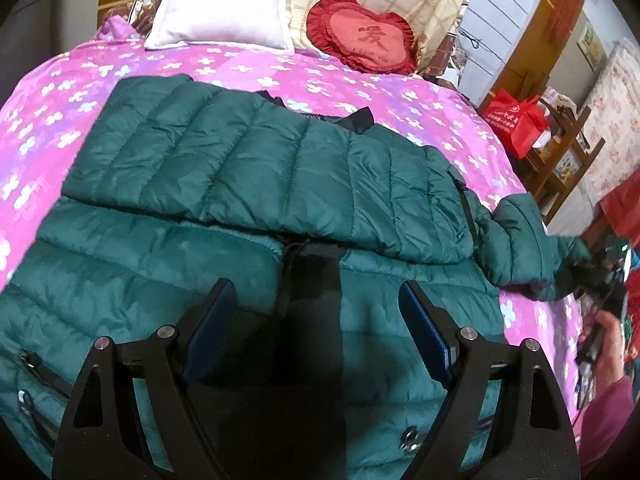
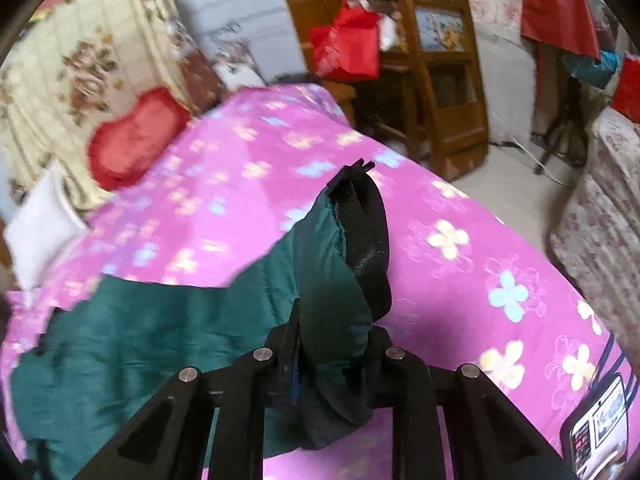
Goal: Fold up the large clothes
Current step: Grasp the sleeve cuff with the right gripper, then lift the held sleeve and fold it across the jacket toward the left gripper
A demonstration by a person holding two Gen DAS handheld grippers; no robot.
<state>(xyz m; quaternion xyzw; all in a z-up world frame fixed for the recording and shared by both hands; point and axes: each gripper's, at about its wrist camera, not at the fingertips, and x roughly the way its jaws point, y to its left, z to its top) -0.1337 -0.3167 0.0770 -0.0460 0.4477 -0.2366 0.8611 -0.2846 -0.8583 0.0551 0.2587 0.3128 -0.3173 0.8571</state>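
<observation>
1. Left wrist view: green puffer jacket (image 1: 248, 184) lies spread on the pink flowered bed (image 1: 420, 100), one sleeve (image 1: 280, 168) folded across its chest.
2. Left tool (image 1: 316, 312) hangs over the jacket's lower front, jaws spread wide, holding nothing.
3. Right wrist view, blurred: right tool (image 2: 330, 354) is clamped on the other sleeve's cuff (image 2: 360, 240), apparently lifted off the bed (image 2: 460, 264).
4. Red heart cushion (image 1: 360, 36) and white pillow (image 1: 224, 8) sit at the headboard end.

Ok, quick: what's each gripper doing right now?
Left gripper: open, holding nothing, above the jacket.
Right gripper: shut on the jacket's sleeve.
</observation>
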